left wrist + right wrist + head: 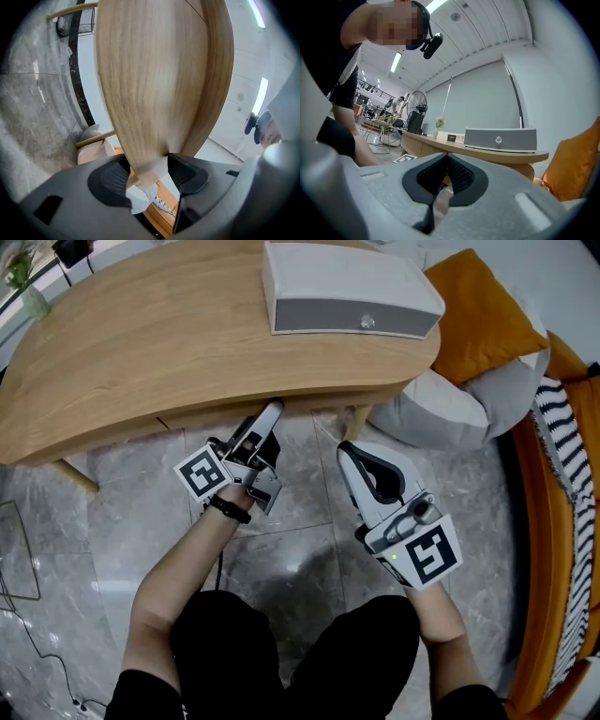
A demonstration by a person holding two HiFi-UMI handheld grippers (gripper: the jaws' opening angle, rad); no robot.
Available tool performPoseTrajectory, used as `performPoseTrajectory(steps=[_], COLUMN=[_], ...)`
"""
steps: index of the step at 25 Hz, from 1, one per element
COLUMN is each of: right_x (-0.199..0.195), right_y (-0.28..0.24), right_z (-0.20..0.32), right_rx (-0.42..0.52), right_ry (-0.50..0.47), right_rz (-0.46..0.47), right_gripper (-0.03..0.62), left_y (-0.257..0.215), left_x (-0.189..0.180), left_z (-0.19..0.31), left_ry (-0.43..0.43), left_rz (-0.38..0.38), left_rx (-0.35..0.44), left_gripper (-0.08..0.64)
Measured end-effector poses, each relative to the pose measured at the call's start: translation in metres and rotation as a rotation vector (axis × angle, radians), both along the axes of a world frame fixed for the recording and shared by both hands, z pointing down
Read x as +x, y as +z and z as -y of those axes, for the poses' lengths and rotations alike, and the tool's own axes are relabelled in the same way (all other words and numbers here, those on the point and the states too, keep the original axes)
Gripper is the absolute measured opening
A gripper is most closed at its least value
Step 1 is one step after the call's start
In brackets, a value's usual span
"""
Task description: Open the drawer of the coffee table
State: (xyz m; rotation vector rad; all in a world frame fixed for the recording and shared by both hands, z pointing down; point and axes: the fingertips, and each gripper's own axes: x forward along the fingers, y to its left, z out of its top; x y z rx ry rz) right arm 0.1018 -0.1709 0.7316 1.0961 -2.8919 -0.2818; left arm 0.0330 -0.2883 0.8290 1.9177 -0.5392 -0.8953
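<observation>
Wooden drawer front [150,79], tucked under the bench [141,324] lip, is pinched by its edge in the left tool [147,168]. The right tool [445,176] hangs pressed together, empty. The risk, I judge, is that this shallow bite slips off on the pull (little wood lies between the pads). Only the left gripper view shows the grip; the head view hides it under the overhang, yet shows the speaker [352,292] on top.

The left gripper [273,409] and right gripper [351,450] have pale grey shells, black ribbed pads [461,177] and a white marker cube [203,474] printed with black squares. Just behind the left marker cube sits a black wristband [230,510]. The clothing [234,643] is black, seemingly short-sleeved.
</observation>
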Motion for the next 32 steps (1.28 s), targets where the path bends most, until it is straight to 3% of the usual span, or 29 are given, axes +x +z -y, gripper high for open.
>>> performPoseTrajectory(steps=[16, 21, 28, 32], right_x=[-0.005, -0.012, -0.012, -0.016], right_y=[-0.008, -0.010, -0.017, -0.015], right_z=[-0.006, -0.007, -0.010, -0.013], right_rx=[0.019, 0.022, 0.028, 0.034], right_ry=[-0.028, -0.045, -0.054, -0.071], right_rz=[0.024, 0.023, 0.040, 0.003], right_gripper=[0.005, 0.005, 0.005, 0.005], left_y=[0.003, 0.001, 0.002, 0.003], left_x=[0.012, 0.012, 0.016, 0.018], left_z=[-0.051, -0.061, -0.080, -0.087], left_ry=[0.096, 0.092, 0.135, 0.151], left_rz=[0.077, 0.258, 0.308, 0.347], left_rx=[-0.019, 0.104, 0.109, 0.133], left_gripper=[0.222, 0.207, 0.192, 0.176])
